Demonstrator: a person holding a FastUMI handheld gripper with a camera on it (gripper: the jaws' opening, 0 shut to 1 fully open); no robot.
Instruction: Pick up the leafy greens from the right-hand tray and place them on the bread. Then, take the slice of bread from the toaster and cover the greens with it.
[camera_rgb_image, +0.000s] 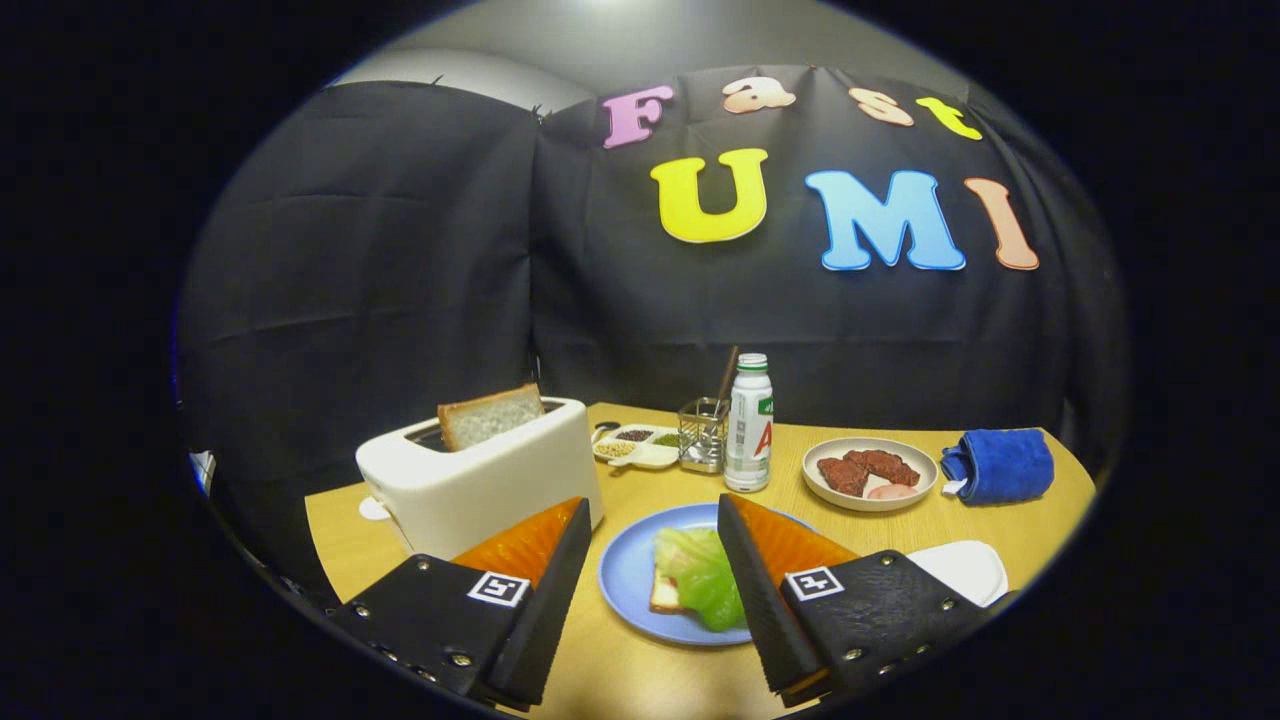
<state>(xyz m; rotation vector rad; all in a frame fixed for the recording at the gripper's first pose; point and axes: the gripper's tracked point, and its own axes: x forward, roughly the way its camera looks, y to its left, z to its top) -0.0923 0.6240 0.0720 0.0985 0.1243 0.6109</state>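
Wooden surface (640, 670), black cloth wall behind. Gripper (655, 520) jaws spread wide, holding nothing. Between them, just ahead: blue plate (625, 575) with leafy greens (700, 575) already lying on a bread slice (662, 595). Toaster (480, 485) sits ahead beside the left jaw, second bread slice (490, 415) sticking up from its slot. Beyond the plate: condiment tray (635, 445), utensil holder (703, 435), bottle (749, 425). Beyond the right jaw: meat dish (868, 475), blue towel (1000, 465), white tray (965, 570).

The gripper (654, 540) is holding its jaws wide apart, empty; between them leafy greens (703, 577) are lying on bread (664, 594); beyond, another slice (490, 415) is sticking out of the toaster (480, 475).
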